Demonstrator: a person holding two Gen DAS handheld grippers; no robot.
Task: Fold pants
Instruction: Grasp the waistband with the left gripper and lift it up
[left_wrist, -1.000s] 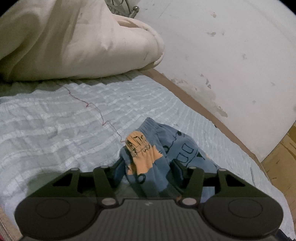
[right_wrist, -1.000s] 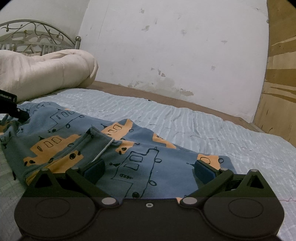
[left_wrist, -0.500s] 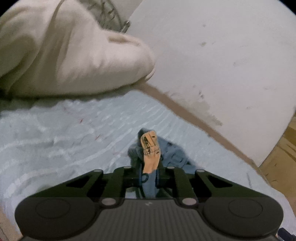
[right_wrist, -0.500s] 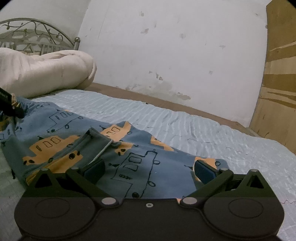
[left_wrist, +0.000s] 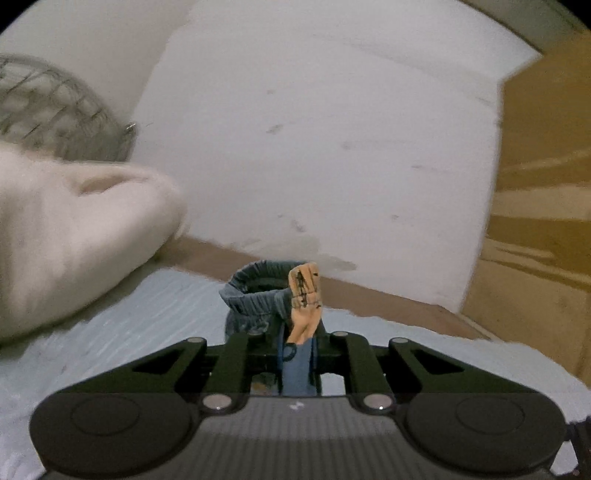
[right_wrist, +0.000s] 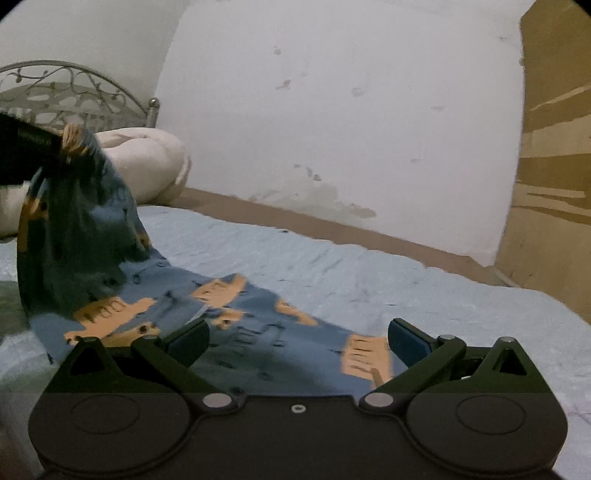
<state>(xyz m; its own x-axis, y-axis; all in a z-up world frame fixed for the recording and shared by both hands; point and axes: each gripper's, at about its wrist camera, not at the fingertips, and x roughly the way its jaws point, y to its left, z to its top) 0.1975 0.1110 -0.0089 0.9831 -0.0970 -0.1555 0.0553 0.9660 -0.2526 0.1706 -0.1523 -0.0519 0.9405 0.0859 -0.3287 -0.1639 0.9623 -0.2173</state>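
Blue child's pants (right_wrist: 236, 317) with orange vehicle prints lie on the light blue bed sheet (right_wrist: 351, 269). My left gripper (left_wrist: 297, 354) is shut on the waistband end of the pants (left_wrist: 266, 295), which bunches up above the fingers. In the right wrist view that left gripper (right_wrist: 55, 151) holds this end lifted at the far left, so the cloth hangs down from it. My right gripper (right_wrist: 295, 339) is open, its blue pads either side of the leg end that rests on the sheet.
A cream duvet (left_wrist: 70, 236) is heaped at the head of the bed, before a metal headboard (right_wrist: 74, 92). A white stained wall (right_wrist: 332, 129) runs along the far side, above a brown bed edge (right_wrist: 332, 229). A wooden panel (right_wrist: 554, 166) stands at the right.
My left gripper closed on the waistband end and lifted it well above the sheet. The pants now hang from it. My right gripper stayed open over the leg end.
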